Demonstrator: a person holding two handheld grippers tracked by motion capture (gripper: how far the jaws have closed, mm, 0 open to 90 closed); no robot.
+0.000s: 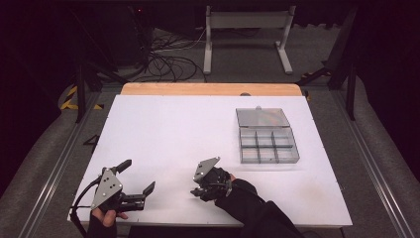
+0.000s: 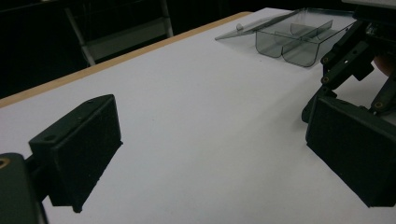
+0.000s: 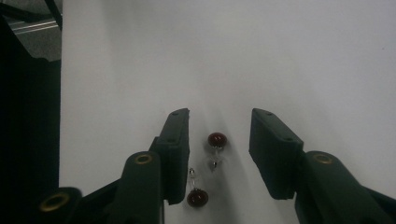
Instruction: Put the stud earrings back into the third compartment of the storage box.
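Dark-red earrings: two small round studs (image 3: 217, 139) and (image 3: 197, 198) with silvery posts lie on the white table top (image 1: 168, 134), one just beyond the other, close together but not touching.
Place of the earrings: between the right gripper's jaws in the right gripper view; the nearer stud sits just beside the left-hand jaw, the farther one nearer the middle of the gap.
Right gripper (image 3: 219, 135): jaws part closed and standing apart; bare table shows between each pad and the studs, so nothing is clamped. It points down at the sheet near the table's front edge, right of centre in the high view (image 1: 200, 191).
Left gripper (image 1: 138, 176): jaws spread wide with nothing between them, held low near the front left corner, well apart from the right gripper.
Clear box (image 1: 267, 141): a grey see-through compartment case with its lid folded back flat, on the right half of the table, well apart from both grippers.
Open room: broad bare white surface lies between the grippers and the box, and across the whole left and middle of the table.
Edges: a wooden strip (image 1: 210, 89) runs along the far edge; the studs lie close to the near edge.
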